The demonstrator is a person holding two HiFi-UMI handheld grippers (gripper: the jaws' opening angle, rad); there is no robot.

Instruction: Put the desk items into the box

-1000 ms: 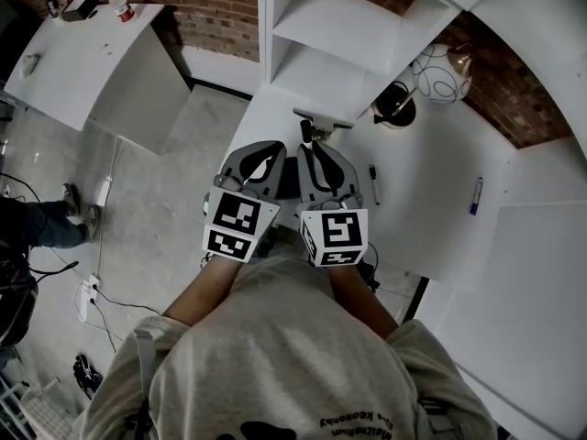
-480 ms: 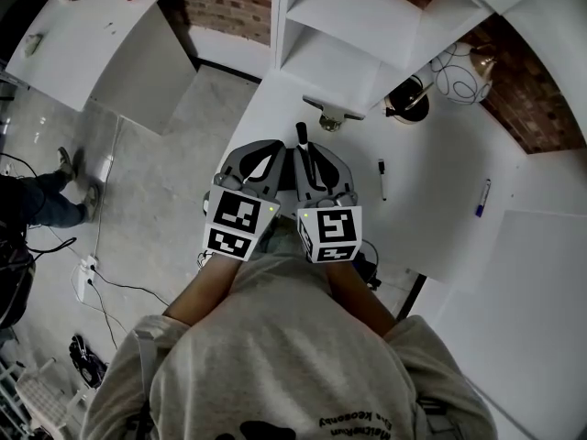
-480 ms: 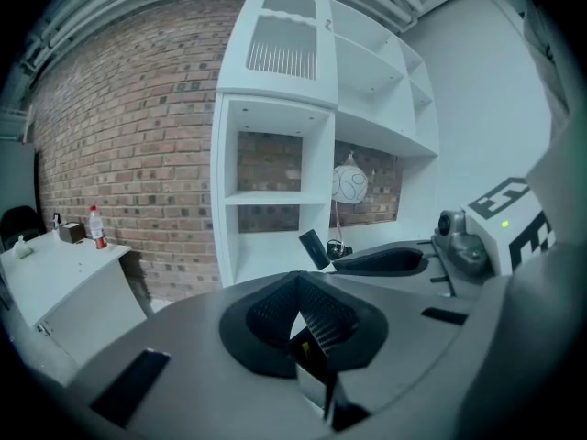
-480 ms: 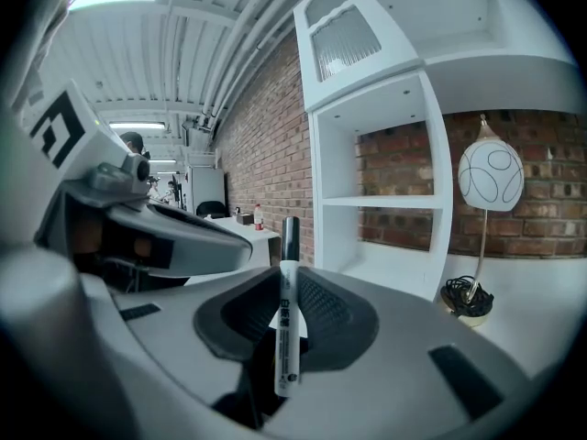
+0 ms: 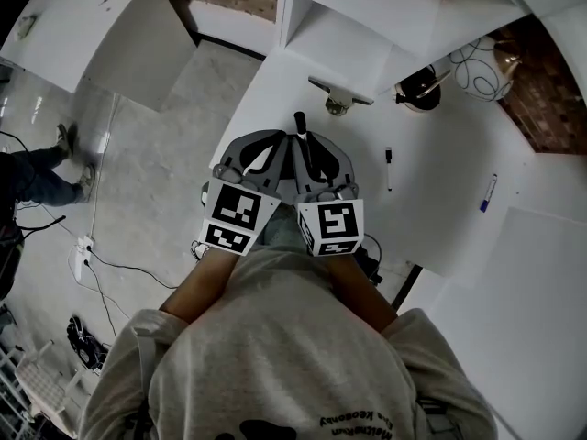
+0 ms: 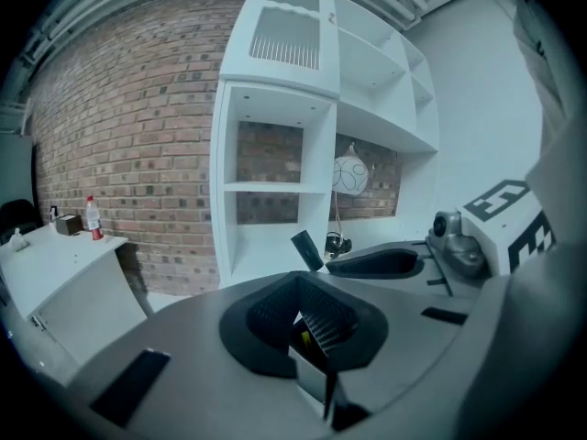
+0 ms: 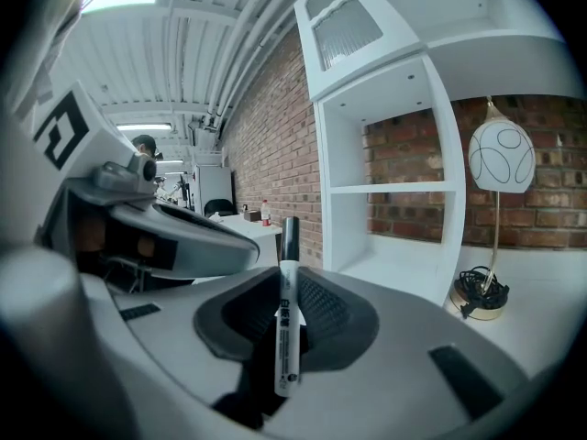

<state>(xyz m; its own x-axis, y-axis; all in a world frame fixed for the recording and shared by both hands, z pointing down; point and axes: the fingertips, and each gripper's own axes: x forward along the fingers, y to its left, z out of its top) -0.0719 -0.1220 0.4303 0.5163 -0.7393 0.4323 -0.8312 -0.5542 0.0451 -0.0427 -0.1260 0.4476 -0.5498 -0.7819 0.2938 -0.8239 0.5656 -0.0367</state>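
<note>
My right gripper is shut on a white marker with a black cap, which stands upright between its pads. In the head view the marker's cap sticks out ahead of the right gripper. My left gripper is right beside it, and its jaws are shut with nothing between them. Both are held close to the person's chest above the near edge of the white desk. A black marker and a blue marker lie on the desk to the right. No box shows in any view.
A white shelf unit stands at the back of the desk, with a small grey object at its foot. A lamp with a round shade and a dark base stands at the back right. Floor with cables lies to the left.
Both grippers have stayed side by side with the marker still gripped. The head view has shifted, so the desk and shelf sit a little higher and further right in the picture.
</note>
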